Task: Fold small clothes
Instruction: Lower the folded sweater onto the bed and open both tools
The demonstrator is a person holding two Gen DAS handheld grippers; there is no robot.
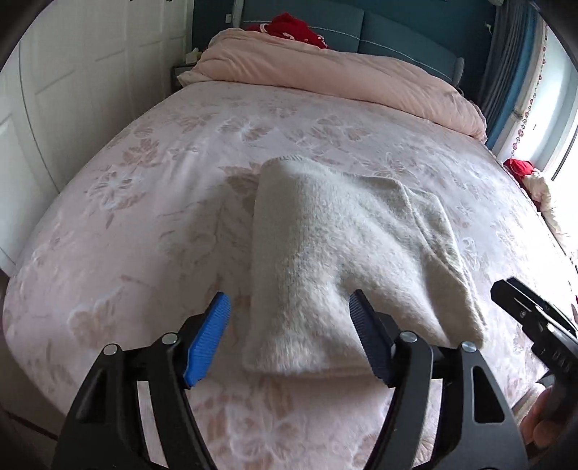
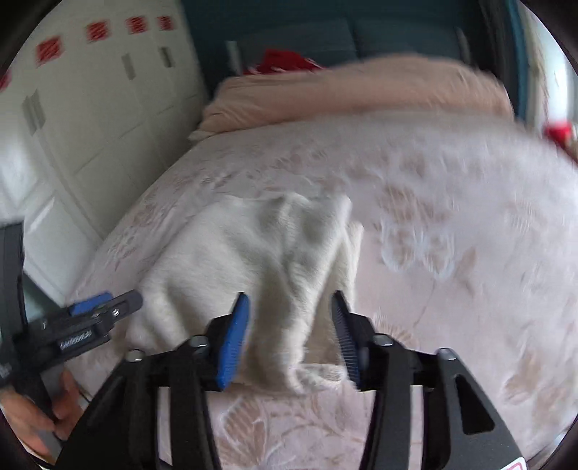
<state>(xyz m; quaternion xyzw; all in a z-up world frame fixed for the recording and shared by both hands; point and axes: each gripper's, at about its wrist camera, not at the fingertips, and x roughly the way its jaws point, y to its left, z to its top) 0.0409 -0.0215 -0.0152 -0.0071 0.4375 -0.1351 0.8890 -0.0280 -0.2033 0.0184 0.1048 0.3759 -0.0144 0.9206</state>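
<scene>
Pink floral bedspread [image 1: 144, 224], rumpled pink duvet [image 1: 325, 79] by a teal headboard [image 1: 397, 29], white wardrobe doors [image 1: 72, 72].

Home bedroom: bed [image 1: 180, 202], duvet [image 1: 325, 79].

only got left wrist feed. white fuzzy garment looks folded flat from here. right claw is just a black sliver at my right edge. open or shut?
Observer: The right claw is open, its blue pads straddling the near edge of the white fuzzy garment without pinching it.
Operator: Garment flat on that side?
Observer: No. Right wrist view shows a raised ridge of fabric running between the pads, with a rumpled near corner.
Operator: Is my left claw visible there?
Observer: Yes, the left claw enters from the left edge at the garment's near left corner. From that side-on angle I cannot tell how its jaws stand.
</scene>
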